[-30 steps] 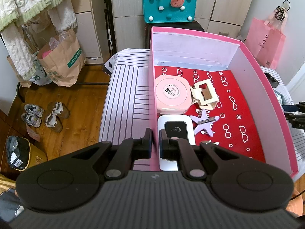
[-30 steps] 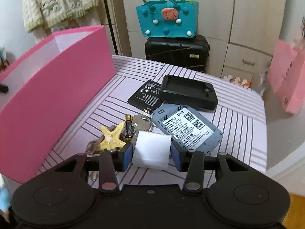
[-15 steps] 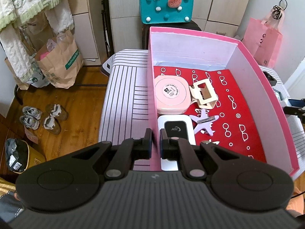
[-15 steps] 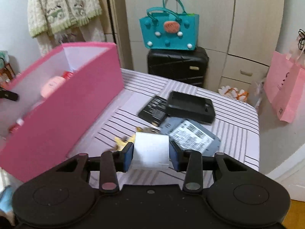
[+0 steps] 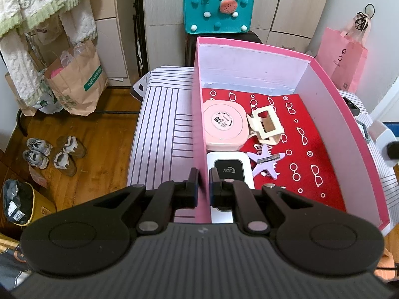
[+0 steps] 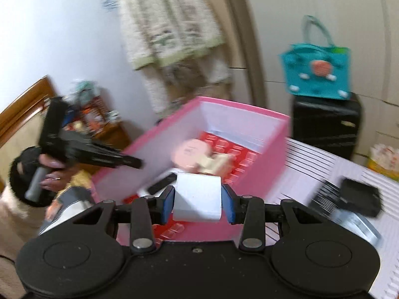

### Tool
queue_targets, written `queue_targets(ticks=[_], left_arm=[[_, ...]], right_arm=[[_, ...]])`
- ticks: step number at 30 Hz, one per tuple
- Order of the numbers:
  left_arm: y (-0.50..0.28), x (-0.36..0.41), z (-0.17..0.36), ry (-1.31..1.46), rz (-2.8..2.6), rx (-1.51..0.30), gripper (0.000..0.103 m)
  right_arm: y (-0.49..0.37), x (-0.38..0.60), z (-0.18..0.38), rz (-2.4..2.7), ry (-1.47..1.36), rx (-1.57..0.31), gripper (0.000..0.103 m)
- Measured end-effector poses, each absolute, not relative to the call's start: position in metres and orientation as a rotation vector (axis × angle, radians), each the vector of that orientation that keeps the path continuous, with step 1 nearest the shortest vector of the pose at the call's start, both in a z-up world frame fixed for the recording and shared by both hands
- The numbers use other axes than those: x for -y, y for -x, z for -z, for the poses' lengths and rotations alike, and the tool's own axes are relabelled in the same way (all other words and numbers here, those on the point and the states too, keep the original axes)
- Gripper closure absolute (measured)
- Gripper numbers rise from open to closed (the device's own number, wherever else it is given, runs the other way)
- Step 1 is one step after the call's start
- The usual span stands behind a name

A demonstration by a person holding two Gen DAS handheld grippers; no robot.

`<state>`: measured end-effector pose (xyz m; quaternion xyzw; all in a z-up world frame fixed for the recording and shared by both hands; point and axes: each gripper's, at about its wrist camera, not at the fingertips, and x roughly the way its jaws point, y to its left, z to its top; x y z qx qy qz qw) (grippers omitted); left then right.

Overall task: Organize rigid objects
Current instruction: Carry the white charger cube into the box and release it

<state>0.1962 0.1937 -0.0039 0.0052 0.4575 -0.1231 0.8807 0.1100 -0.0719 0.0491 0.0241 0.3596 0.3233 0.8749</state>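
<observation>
A pink box (image 5: 199, 114) with a red patterned floor stands on the striped table. In it lie a round pink case (image 5: 225, 128), a cream hair claw (image 5: 265, 125), a white device with a black screen (image 5: 228, 172) and a lilac starfish clip (image 5: 266, 160). My left gripper (image 5: 204, 185) is shut on the box's left wall. My right gripper (image 6: 198, 200) is shut on a white block (image 6: 198, 199), held above the box's near edge (image 6: 274, 154). The block also shows at the right edge of the left wrist view (image 5: 382, 137).
On the table right of the box lie a black charger cradle (image 6: 360, 196), a flat black battery (image 6: 324, 194) and a grey device (image 6: 359, 226). A teal bag (image 5: 218, 10) on a black suitcase (image 6: 326, 122) stands behind. Shoes (image 5: 49, 153) and paper bags (image 5: 74, 79) are on the floor left.
My right gripper has lifted the white block off the table and swung left, now over the pink box. The left gripper keeps its hold on the box wall.
</observation>
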Motion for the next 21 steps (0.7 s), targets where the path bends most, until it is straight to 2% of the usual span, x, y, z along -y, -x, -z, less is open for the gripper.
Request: queue_targets(ticks=[5,13,21], left_arm=[[-0.198,-0.191,0.002,-0.052,0.273,-0.96,0.096],[-0.203,-0.18,-0.001,-0.165,0.298,-1.004,0.096],[-0.204,-0.166,-0.004,-0.302,0.31,-1.053,0.096]], right_arm=[[-0.127,0.024,-0.047,-0.774,0.053,-0.801,0.057],[-0.165,-0.036,-0.01,-0.823,0.257,-0.982,0.057],[-0.176,-0.062,0.012,-0.836,0.392,-1.06,0.057]])
